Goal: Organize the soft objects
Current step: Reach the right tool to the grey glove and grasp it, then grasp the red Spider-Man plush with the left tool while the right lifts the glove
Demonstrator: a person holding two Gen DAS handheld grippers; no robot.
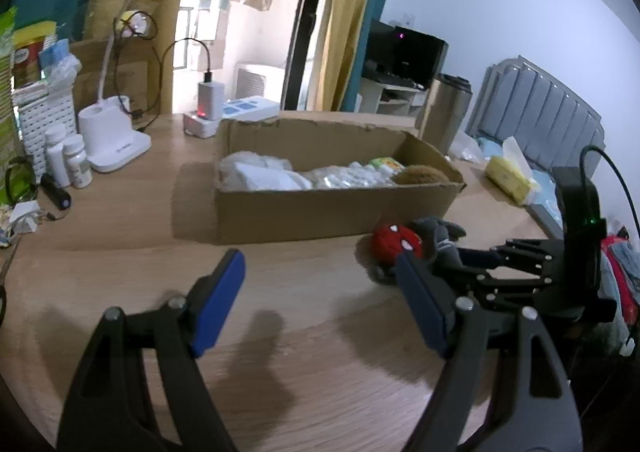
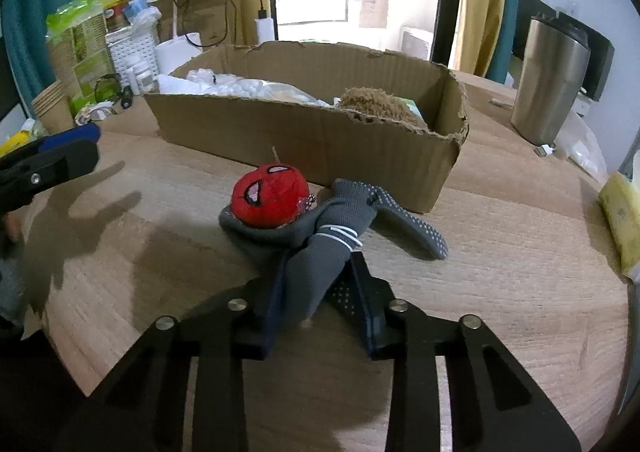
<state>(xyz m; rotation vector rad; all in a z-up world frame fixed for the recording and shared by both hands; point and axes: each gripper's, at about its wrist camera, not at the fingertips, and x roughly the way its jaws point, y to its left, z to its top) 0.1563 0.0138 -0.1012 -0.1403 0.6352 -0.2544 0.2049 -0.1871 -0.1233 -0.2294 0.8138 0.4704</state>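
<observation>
The cardboard box (image 2: 304, 140) already holds several soft things — just in front of it the right gripper (image 2: 316, 284) is clamped on the grey glove (image 2: 320, 264) bundled with a red plush (image 2: 270, 196), still to go in — the left gripper (image 1: 320, 300) hangs apart, empty.

Lying bare across the near wooden tabletop (image 1: 120, 272), with passage blocked farther back by the cardboard box (image 1: 320, 212) and bottles (image 1: 66, 160) crowding the left.

Steel tumbler (image 2: 550, 80), white lamp base (image 1: 116, 140), pill bottles (image 1: 66, 160).
</observation>
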